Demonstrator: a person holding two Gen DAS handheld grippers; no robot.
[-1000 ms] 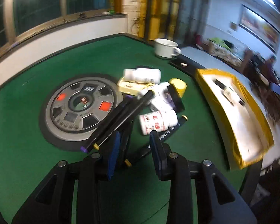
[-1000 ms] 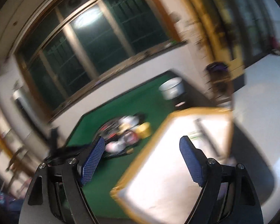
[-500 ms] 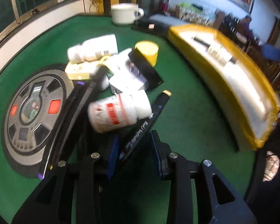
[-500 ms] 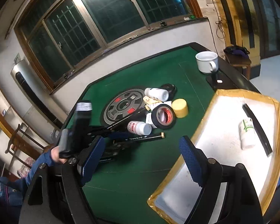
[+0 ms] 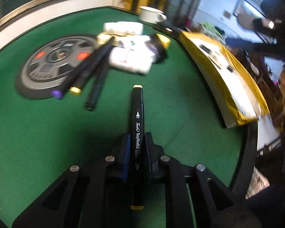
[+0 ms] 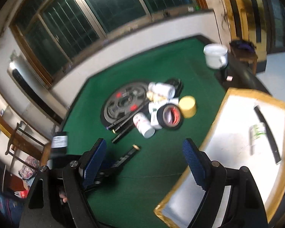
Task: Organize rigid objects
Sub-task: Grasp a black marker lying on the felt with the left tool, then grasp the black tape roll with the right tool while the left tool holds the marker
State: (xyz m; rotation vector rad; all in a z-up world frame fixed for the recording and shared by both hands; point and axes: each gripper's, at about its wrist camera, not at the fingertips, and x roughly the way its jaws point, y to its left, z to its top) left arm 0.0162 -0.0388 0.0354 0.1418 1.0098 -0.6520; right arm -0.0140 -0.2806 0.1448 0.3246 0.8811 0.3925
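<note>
My left gripper (image 5: 136,138) has its jaws closing onto a black marker (image 5: 137,102) with yellow ends, and the pads press its barrel. The marker points forward over the green felt, clear of the pile. In the right wrist view the same marker (image 6: 130,153) sticks out past my right gripper's left finger. My right gripper (image 6: 143,147) stands open and holds nothing, above the felt beside the tray. The pile holds white bottles (image 5: 131,60), a black tape roll (image 6: 170,116), a yellow cylinder (image 6: 188,106) and several dark markers (image 5: 89,66).
A yellow-rimmed white tray (image 6: 214,121) lies on the right with a black marker (image 6: 267,133) and a small white bottle (image 6: 258,129) in it. A white mug (image 6: 215,56) stands at the far edge. A round grey control panel (image 5: 55,60) is set into the felt.
The left jaws have shut on the yellow-ended marker and drawn it back from the pile. The right gripper swung from the tray towards the table, still open.
</note>
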